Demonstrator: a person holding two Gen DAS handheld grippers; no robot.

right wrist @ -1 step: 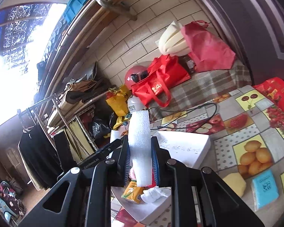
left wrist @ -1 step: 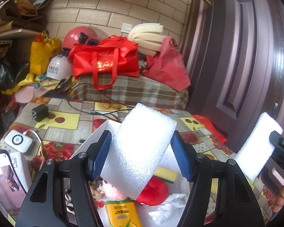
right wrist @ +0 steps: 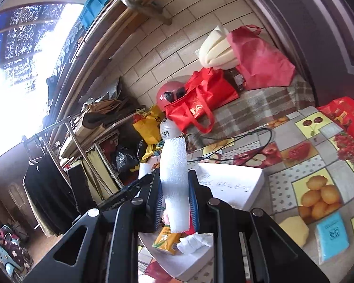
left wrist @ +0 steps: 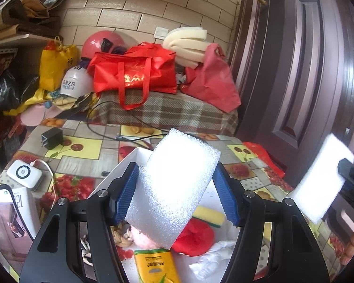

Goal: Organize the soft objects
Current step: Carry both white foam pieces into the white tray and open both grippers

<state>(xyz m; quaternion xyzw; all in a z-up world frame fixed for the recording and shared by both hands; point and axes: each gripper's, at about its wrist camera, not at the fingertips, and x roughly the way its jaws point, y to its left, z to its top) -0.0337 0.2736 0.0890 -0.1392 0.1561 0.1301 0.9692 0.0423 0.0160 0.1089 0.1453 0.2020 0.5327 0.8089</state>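
My left gripper [left wrist: 177,188] is shut on a thick white foam block [left wrist: 174,188], tilted between the blue pads above an open white box [left wrist: 134,155]. In the box lie a yellow sponge [left wrist: 208,214], a red soft item [left wrist: 195,235], a yellow packet [left wrist: 155,266], a white cloth [left wrist: 212,254] and something pink and fluffy [left wrist: 141,235]. My right gripper [right wrist: 175,202] is shut on a thin white foam sheet [right wrist: 174,184], held upright over the box's near side. That sheet [left wrist: 318,184] also shows at the right of the left wrist view.
On the fruit-print tablecloth lie a phone [left wrist: 2,212], a white charger unit [left wrist: 23,174], a black plug [left wrist: 52,138] with its cable, a yellow sponge [right wrist: 293,231] and a blue pack [right wrist: 332,235]. Red bags [left wrist: 134,75] stand behind. A dark door [left wrist: 306,70] is at the right.
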